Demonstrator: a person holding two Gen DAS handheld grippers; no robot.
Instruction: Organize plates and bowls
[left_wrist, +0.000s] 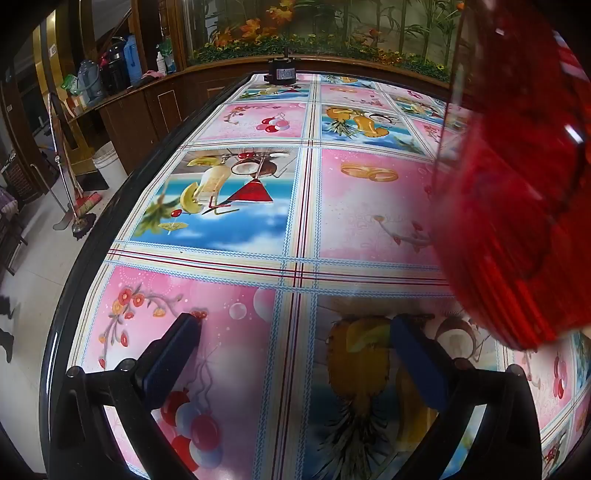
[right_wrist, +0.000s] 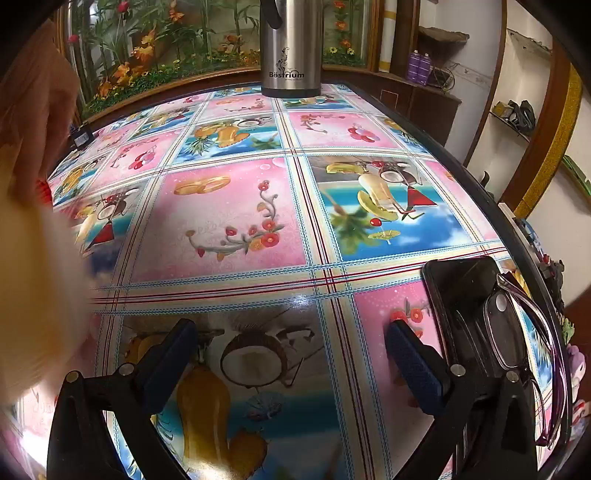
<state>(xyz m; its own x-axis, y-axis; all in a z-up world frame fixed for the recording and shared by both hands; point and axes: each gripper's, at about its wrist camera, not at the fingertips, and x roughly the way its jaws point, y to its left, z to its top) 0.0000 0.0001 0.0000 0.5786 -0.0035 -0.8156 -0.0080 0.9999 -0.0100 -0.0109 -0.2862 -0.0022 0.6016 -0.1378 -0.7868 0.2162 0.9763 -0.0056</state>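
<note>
Above the counter (left_wrist: 303, 240), left tool (left_wrist: 295, 325) and right tool (right_wrist: 291, 332) stand fully open, empty; red ribbed bowl (left_wrist: 517, 206) beside left tool.

Lived-in home, dining or sitting room by the look of it. Long table (left_wrist: 306, 229) under a glossy fruit-print oilcloth, steel thermos (right_wrist: 290, 48) at its far edge, phone (right_wrist: 461, 299) and glasses (right_wrist: 517, 325) near its right edge. Dark wooden cabinets (left_wrist: 133, 114) along the wall, broom (left_wrist: 83, 199) and white bucket (left_wrist: 107, 162) on the tiled floor, artificial-plant display (left_wrist: 295, 29) behind glass.
</note>
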